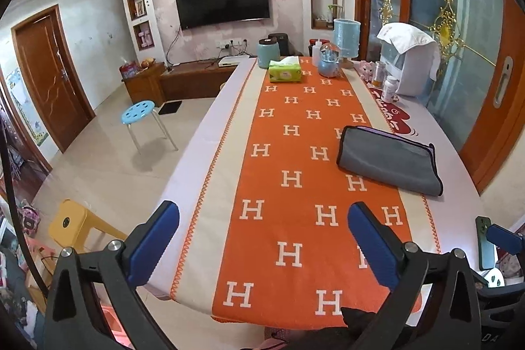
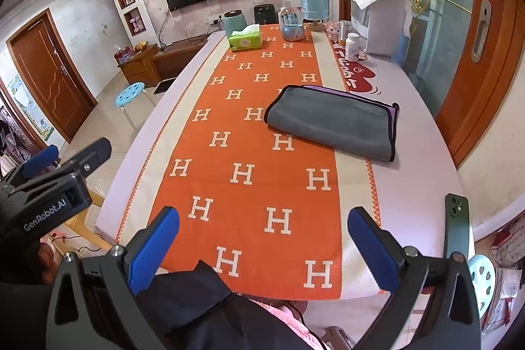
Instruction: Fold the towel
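Observation:
A grey towel (image 1: 390,161) with a dark trim lies folded on the table's right side, partly on the orange runner (image 1: 295,186); a lilac layer shows at its far edge. It also shows in the right wrist view (image 2: 331,125). My left gripper (image 1: 262,238) is open and empty, held above the near end of the table, short of the towel. My right gripper (image 2: 262,241) is open and empty, also above the near table edge, well short of the towel. The left gripper also shows at the left edge of the right wrist view (image 2: 62,163).
A green phone (image 2: 454,225) lies at the near right table edge. At the far end stand a green tissue pack (image 2: 246,40), a teal jar (image 2: 234,22), a blue lamp (image 2: 311,4), pill bottles (image 2: 351,46) and a white appliance (image 2: 380,22). A blue stool (image 1: 139,112) and a yellow stool (image 1: 75,222) stand left.

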Demonstrator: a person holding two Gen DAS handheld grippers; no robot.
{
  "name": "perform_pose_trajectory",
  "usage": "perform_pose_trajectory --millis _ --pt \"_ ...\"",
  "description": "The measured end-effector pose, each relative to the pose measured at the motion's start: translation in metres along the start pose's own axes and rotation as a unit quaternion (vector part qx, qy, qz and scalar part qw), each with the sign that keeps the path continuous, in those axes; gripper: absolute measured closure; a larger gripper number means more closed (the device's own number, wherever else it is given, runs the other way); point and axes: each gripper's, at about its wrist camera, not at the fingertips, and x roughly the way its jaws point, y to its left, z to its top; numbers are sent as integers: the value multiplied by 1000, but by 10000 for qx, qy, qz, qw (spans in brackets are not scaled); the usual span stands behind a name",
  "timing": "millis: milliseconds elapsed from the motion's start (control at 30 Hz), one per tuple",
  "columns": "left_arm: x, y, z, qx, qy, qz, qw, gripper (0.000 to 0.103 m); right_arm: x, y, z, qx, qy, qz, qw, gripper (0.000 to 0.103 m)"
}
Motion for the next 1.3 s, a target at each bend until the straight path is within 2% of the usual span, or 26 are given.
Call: perform_pose_trajectory --millis 700,1300 --pt "4 -4 0 249 83 -178 9995 1 4 3 0 84 -48 -134 9999 0" --pt "6 -3 -7 237 122 -221 9994 1 10 12 -7 99 77 -151 9998 0"
